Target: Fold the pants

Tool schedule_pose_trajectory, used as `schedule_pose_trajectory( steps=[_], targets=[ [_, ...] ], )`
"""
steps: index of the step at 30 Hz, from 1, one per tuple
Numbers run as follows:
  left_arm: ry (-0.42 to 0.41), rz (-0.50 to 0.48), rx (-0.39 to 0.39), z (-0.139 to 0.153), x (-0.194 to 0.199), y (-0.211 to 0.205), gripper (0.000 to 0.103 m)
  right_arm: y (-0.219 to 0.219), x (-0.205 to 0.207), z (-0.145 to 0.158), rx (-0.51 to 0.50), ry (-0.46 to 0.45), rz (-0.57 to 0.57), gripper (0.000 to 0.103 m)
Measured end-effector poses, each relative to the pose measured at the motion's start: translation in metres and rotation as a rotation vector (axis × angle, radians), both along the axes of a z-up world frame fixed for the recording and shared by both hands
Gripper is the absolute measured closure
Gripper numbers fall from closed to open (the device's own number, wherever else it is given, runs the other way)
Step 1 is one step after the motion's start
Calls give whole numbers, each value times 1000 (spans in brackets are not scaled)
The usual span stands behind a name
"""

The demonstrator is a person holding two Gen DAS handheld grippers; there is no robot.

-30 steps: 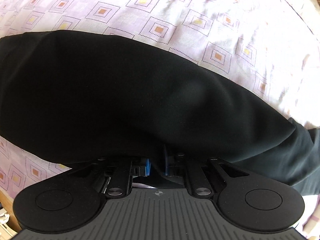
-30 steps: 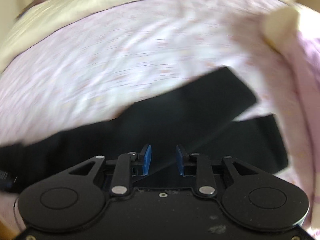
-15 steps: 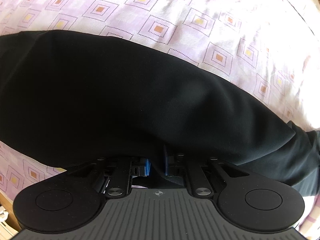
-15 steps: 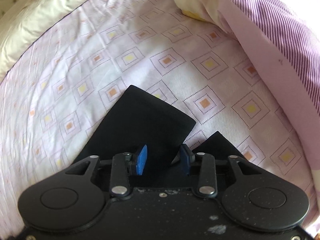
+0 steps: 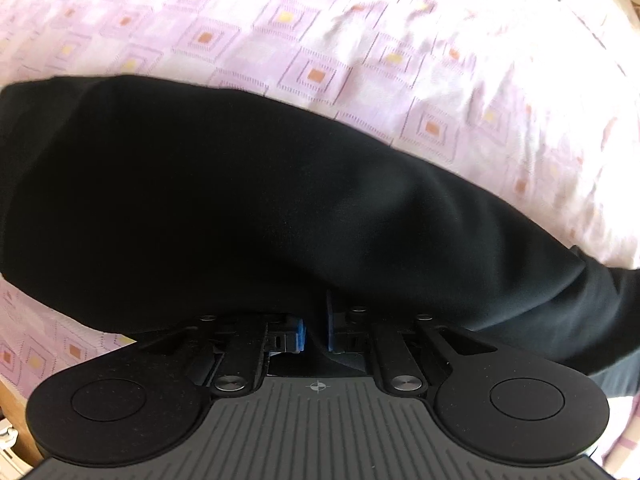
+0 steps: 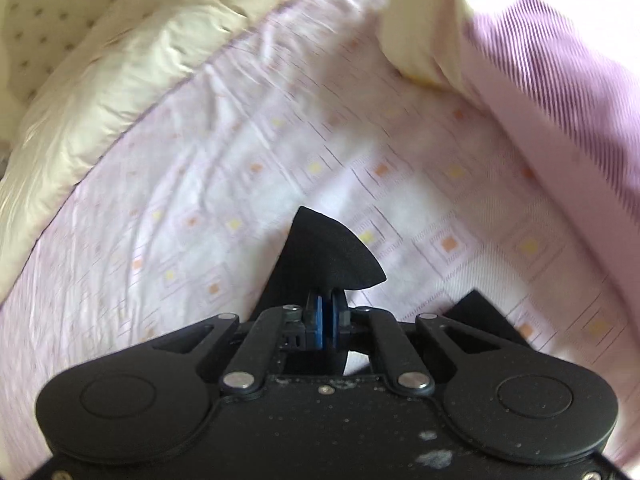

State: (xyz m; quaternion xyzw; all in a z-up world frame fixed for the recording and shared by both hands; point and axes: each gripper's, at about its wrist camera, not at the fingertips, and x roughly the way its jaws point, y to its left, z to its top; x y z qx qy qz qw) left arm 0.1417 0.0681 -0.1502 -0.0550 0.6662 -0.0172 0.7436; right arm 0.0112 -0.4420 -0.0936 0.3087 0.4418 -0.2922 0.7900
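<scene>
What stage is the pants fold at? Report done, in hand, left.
Done: both grips look taken. The right gripper is shut on a pant-leg end of the black pants; the left gripper pinches the pants' near edge, which drapes over its fingers.
In hand: the leg end appears lifted off the patterned sheet.
Left: no finished fold shows; the cloth still lies long across the sheet.

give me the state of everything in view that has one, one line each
left tool: shut on the pants, black cloth pinched between its blue pads
right tool: shut on a pant leg end, which stands up in a curled point
pants: spread dark across the bedsheet, not yet folded over
bedsheet: lying mostly flat, lightly wrinkled
striped pillow: resting at the bed's edge
</scene>
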Motion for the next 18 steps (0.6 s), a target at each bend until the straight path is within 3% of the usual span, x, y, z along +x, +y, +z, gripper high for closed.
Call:
schedule_pose_trajectory(
  steps=[3, 6, 13, 18],
  targets=[
    [-58, -31, -11, 21, -7, -3, 94, 15, -15, 28, -81, -3, 39, 98],
    [-87, -64, -20, 34, -13, -3, 94, 22, -35, 32, -126, 54, 60, 97],
    [-42, -90, -2, 12, -12, -9, 93, 19, -72, -8, -102, 194, 68, 97],
    [-40, -84, -4, -2, -23, -5, 93, 19, -80, -21, -93, 223, 75, 96]
  ],
)
